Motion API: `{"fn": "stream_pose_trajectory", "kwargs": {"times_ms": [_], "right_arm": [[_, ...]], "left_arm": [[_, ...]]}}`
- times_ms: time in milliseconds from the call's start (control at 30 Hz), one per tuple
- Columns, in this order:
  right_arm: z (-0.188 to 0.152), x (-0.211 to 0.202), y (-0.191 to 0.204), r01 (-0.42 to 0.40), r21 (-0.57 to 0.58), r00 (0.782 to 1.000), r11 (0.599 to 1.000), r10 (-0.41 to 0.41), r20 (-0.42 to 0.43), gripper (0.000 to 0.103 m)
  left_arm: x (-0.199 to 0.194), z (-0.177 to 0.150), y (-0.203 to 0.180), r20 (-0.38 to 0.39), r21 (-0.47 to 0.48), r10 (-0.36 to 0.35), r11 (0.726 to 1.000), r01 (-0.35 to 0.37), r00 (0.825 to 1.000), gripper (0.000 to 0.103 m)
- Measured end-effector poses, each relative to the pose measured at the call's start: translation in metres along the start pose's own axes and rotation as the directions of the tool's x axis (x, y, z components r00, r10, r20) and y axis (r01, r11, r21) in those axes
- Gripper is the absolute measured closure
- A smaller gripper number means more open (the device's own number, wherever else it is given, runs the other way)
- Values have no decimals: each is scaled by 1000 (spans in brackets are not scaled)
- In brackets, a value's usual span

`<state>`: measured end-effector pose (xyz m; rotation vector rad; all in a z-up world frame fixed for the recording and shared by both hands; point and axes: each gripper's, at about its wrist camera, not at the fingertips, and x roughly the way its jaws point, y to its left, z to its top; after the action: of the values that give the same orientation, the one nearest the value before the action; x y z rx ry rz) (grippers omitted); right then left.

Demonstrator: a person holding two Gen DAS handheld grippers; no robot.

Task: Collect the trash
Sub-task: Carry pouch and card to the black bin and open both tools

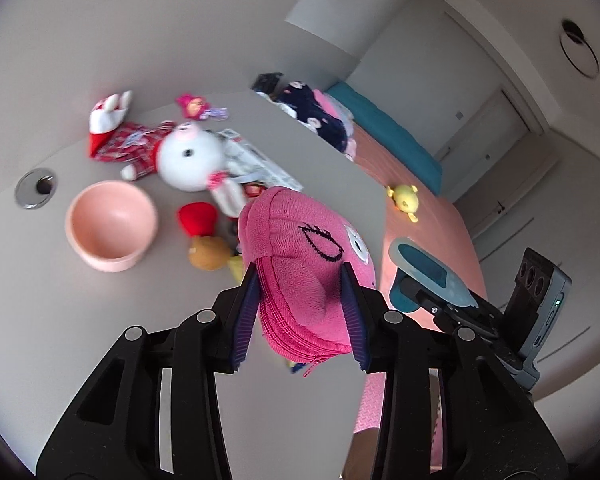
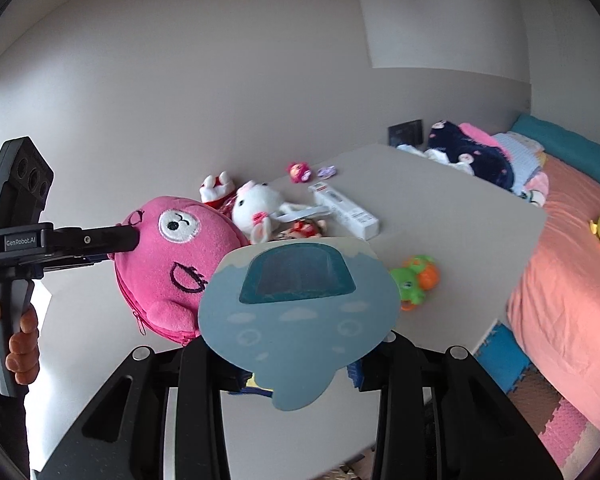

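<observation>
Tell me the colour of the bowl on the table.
The bowl is pale pink, plain inside and out; it shows best in the left wrist view.

Pink plush pouch (image 1: 300,248) — peach bowl (image 1: 110,226)

This was a bedroom in a home: a bed (image 2: 572,248) with a coral sheet stood beside a grey table (image 1: 80,320) strewn with soft toys, foam puzzle mats (image 2: 540,392) covered the floor, and closed doors (image 1: 496,128) lined the wall.
</observation>
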<state>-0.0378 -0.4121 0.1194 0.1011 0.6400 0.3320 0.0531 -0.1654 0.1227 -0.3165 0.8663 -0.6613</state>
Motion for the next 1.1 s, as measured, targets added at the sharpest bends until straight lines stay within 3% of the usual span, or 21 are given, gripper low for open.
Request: {"fn": "stream_pose_trajectory", "kwargs": {"times_ms": [200, 500, 667, 833, 900, 933, 967, 1000, 1100], "right_arm": [[-12, -46, -50, 92, 58, 995, 994, -94, 33, 66], [-50, -111, -141, 267, 195, 961, 944, -276, 20, 66], [-77, -129, -188, 320, 282, 945, 904, -326, -27, 66], [-99, -125, -231, 321, 392, 946, 862, -310, -93, 65], [-102, -111, -248, 318, 450, 948, 834, -283, -144, 46], [-106, -106, -260, 323, 503, 946, 801, -278, -166, 10], [-111, -106, -269, 326, 551, 945, 768, -283, -165, 2], [-117, -108, -276, 322, 589, 945, 741, -294, -147, 2], [-123, -112, -282, 327, 617, 939, 715, -318, -130, 2]], "left_arm": [[47, -1, -68, -56, 115, -50, 992, 56, 997, 64], [141, -28, -170, -195, 262, -99, 954, 149, 976, 63], [193, -50, -212, -273, 341, -80, 924, 174, 959, 62], [243, -76, -238, -323, 406, -9, 902, 147, 946, 58], [264, -81, -246, -335, 440, 55, 892, 105, 941, 47], [270, -81, -247, -321, 449, 90, 891, 68, 943, 20], [274, -80, -246, -302, 453, 110, 891, 41, 947, 6], [272, -79, -245, -270, 455, 115, 890, 21, 956, 6], [267, -78, -242, -240, 474, 132, 880, -2, 962, 6]]}}
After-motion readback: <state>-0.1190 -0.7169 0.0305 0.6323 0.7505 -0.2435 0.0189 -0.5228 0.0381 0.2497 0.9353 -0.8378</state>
